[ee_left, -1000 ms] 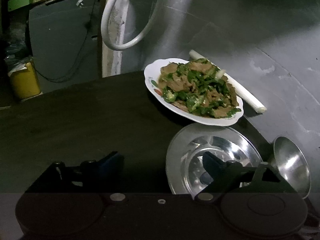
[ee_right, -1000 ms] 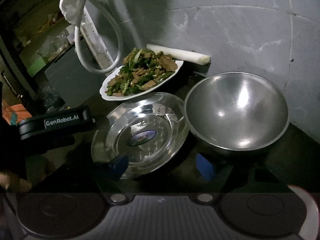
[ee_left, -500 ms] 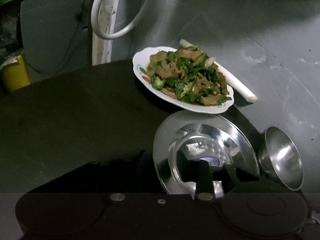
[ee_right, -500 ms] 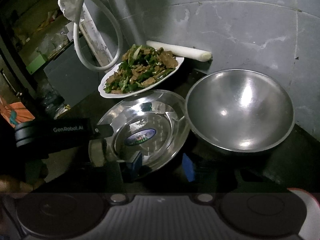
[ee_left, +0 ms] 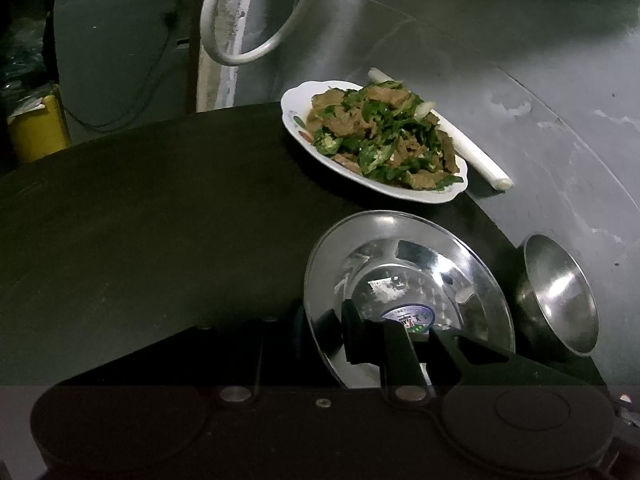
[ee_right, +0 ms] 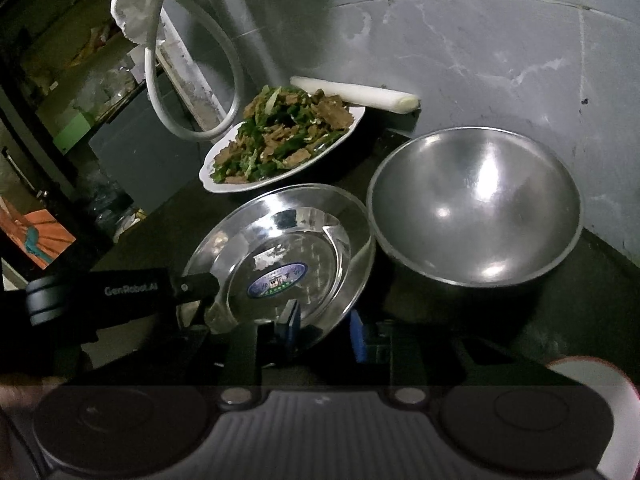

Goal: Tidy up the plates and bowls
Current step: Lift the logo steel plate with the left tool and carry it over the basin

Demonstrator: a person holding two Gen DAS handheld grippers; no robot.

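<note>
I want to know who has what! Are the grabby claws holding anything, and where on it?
Both hold the shiny steel plate by its near rim: the left gripper on one side, the right gripper on the other.

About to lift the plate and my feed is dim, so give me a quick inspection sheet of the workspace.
Surface: dark table, dry, no spills seen.
Job's things: steel plate, near rim raised; empty bowl beside it; food plate behind, full.
Clutter: white stalk against the wall behind the food plate.
Grippers: left gripper clamped on the steel plate's rim; right gripper straddles its near rim, contact unclear.
Cables: thin cable and hose, both off the table.
Surroundings: grey wall; yellow tub far left.
</note>
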